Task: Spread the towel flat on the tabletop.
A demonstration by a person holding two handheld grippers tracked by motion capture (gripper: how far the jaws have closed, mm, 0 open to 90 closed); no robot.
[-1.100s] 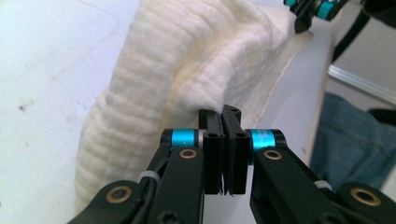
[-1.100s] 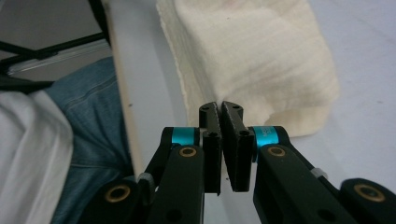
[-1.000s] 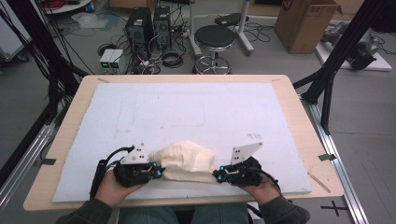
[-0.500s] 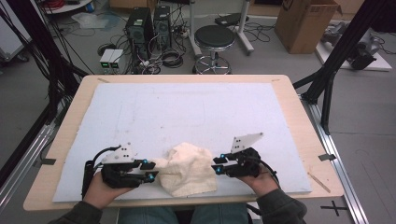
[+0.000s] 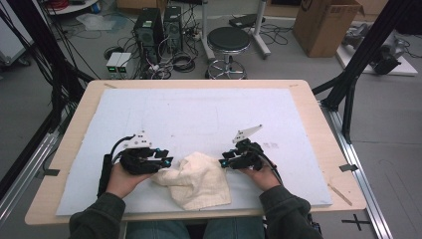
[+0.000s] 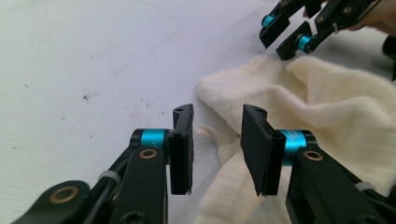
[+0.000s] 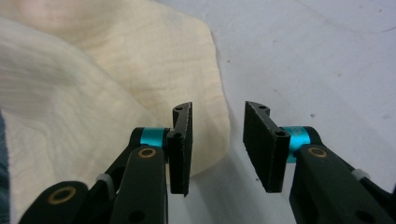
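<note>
Cream cloth point(image 5: 196, 180) is lying rumpled between left tool point(image 5: 166, 162) and right tool point(image 5: 224, 163), both just parting and empty, risking a many-layered regrasp.

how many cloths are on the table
1: a crumpled cream cotton cloth lies near the front edge of the white-covered wooden table, between the left gripper and right gripper. Both grippers' jaws are open, holding nothing. Nothing suggests another hidden underneath.

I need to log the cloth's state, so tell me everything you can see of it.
The cloth is cream, soft and loosely woven, crumpled into folds rather than spread. It lies on the white mat at the table's near edge, between the left gripper and the right gripper. Both have just been opening; neither's fingers press on it.
</note>
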